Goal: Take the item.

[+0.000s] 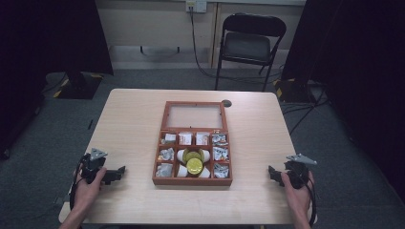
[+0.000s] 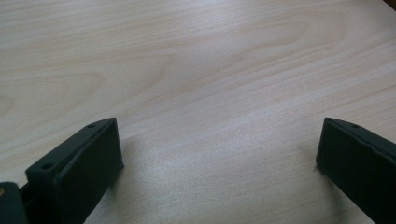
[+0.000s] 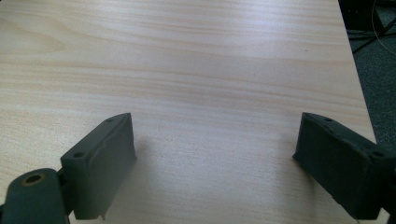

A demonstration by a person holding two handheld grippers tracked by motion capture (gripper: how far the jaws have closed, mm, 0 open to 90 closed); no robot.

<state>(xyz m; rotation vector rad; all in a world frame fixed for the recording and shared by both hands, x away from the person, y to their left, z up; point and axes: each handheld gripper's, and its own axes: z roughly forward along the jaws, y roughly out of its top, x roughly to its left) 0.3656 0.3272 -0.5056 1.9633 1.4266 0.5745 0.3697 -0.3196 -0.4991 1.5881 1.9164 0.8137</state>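
Wooden compartment box [image 1: 192, 180] at table [image 1: 133, 119] centre, lid open. Yellow-capped bottles [image 1: 194, 165] in middle cells: prob. light, rigid, slick; grip at cap. Left gripper [image 1: 113, 174] & right gripper [image 1: 274, 174] both spread, empty, near edge.

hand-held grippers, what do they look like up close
Both are black. The left hand-held gripper and right hand-held gripper each carry a grey three-cornered plate on top, with a black cable trailing back. Their two jaws are thick, flat-faced black blocks with small holes.
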